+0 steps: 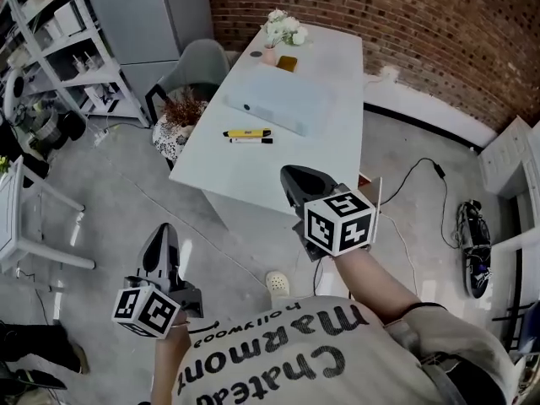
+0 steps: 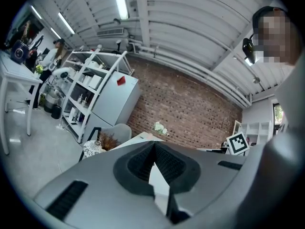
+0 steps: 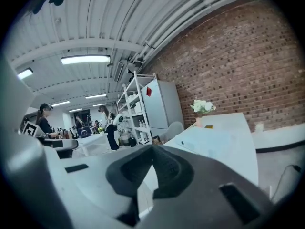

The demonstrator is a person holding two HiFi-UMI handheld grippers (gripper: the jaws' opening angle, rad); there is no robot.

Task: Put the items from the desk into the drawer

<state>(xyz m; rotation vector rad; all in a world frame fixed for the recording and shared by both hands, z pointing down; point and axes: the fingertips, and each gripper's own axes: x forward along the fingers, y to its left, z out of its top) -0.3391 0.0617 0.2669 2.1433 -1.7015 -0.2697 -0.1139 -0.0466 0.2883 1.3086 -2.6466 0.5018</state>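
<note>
On the white desk (image 1: 337, 66) lie a yellow marker (image 1: 246, 132) and a pen (image 1: 251, 141) — apart from the left gripper (image 1: 163, 231) and right gripper (image 1: 294, 175), both with jaws closed, seemingly on nothing.

The desk (image 1: 337, 74) fills the frame's centre. Two pens (image 1: 247, 133) lie near its left edge, a box (image 1: 278, 99) just behind them, flowers (image 1: 284, 29) at its far end. A chair (image 1: 198, 66) stands at its left.
</note>
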